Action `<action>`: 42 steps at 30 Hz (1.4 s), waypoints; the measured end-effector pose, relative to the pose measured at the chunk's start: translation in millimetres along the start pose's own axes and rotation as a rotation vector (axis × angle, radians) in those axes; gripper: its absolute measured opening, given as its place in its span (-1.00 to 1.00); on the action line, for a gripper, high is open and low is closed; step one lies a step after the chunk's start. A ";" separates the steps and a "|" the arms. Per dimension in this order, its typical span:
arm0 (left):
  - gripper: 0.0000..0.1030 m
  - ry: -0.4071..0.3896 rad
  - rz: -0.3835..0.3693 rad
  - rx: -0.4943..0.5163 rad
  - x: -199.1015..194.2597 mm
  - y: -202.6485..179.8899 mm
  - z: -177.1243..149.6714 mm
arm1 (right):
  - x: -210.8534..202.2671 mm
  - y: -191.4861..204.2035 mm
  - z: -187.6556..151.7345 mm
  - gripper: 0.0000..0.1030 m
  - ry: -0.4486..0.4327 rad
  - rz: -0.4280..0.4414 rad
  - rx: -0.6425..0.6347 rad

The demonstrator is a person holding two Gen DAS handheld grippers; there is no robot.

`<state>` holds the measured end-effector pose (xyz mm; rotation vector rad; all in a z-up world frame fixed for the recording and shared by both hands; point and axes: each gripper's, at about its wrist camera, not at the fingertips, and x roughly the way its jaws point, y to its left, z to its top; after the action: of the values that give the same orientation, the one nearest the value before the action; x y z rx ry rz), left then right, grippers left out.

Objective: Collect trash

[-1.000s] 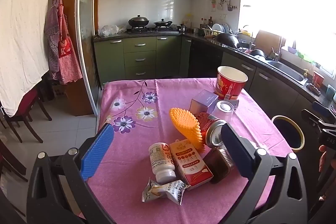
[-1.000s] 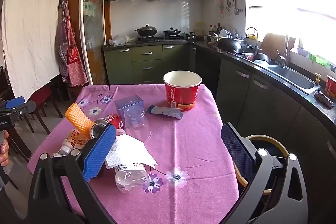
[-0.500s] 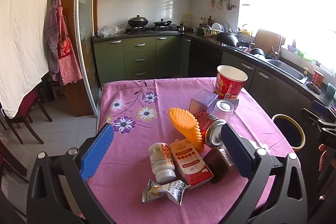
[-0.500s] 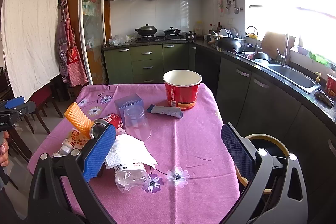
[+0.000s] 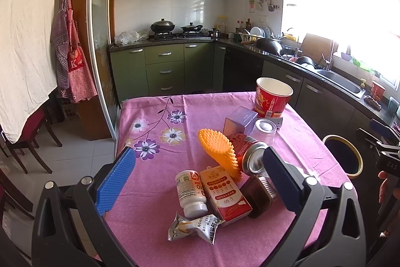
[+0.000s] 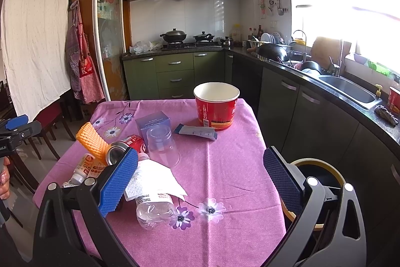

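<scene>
Left gripper (image 5: 198,179) spread wide, empty, above near table edge. Right gripper (image 6: 200,179) likewise spread, empty. Trash clustered on pink tablecloth (image 5: 155,194): crumpled wrapper (image 5: 193,227) nearest, pill bottle (image 5: 191,192), carton (image 5: 223,194), can (image 5: 250,154). Bin (image 5: 343,155) right of table.

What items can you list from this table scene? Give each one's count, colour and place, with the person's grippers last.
paper bucket: 1, red, far end of table
box: 1, lilac, left of bucket
plastic cup: 1, clear, upside down before box
sachet: 1, blue-grey, beside bucket
can: 1, red, lying down
foam net: 1, orange, against can
pill bottle: 1, white, lying down
carton: 1, white and red, beside pill bottle
wrapper: 1, silver, near edge
water bottle: 1, clear, under tissue
bin: 1, dark, yellow-rimmed, beside table
left gripper: open
right gripper: open
</scene>
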<state>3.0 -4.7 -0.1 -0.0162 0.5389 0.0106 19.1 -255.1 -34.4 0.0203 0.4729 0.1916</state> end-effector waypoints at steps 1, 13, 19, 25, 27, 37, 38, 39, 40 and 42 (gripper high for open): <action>0.89 0.000 0.001 -0.003 -1.6 0.3 -0.9 | 0.2 0.1 -0.1 0.92 0.000 0.000 0.000; 0.89 -0.001 -0.001 0.000 -2.0 -2.4 -0.7 | -0.6 -1.0 0.0 0.92 0.000 0.002 0.003; 0.89 0.002 0.000 0.005 -1.1 -4.5 0.0 | -0.3 -0.9 -0.4 0.92 0.001 0.000 0.004; 0.89 -0.002 0.000 0.006 -4.0 -5.0 -0.1 | -0.9 -1.8 -0.7 0.92 0.000 0.001 0.007; 0.89 -0.001 -0.001 0.004 -3.1 -4.2 -0.4 | -0.8 -1.6 -0.8 0.92 0.001 0.001 0.007; 0.89 -0.002 0.000 0.006 -3.9 -4.8 -0.3 | -1.3 -2.4 -0.3 0.92 0.001 0.001 0.009; 0.89 -0.002 0.000 0.006 -4.0 -4.8 -0.3 | -1.3 -2.3 -0.3 0.92 0.000 0.001 0.009; 0.89 -0.002 0.001 0.008 -3.6 -6.0 -0.2 | -1.2 -1.9 -0.5 0.92 0.001 0.000 0.009; 0.89 -0.001 -0.001 0.006 -3.3 -5.0 -0.3 | -1.8 -2.6 0.1 0.92 0.001 0.000 0.011; 0.89 -0.001 0.000 0.007 -3.6 -5.5 -0.4 | -2.3 -2.5 0.3 0.92 0.000 0.001 0.012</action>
<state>-0.2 -10.2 1.5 -0.0098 0.5381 0.0089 17.7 -258.0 -33.2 0.0323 0.4744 0.1894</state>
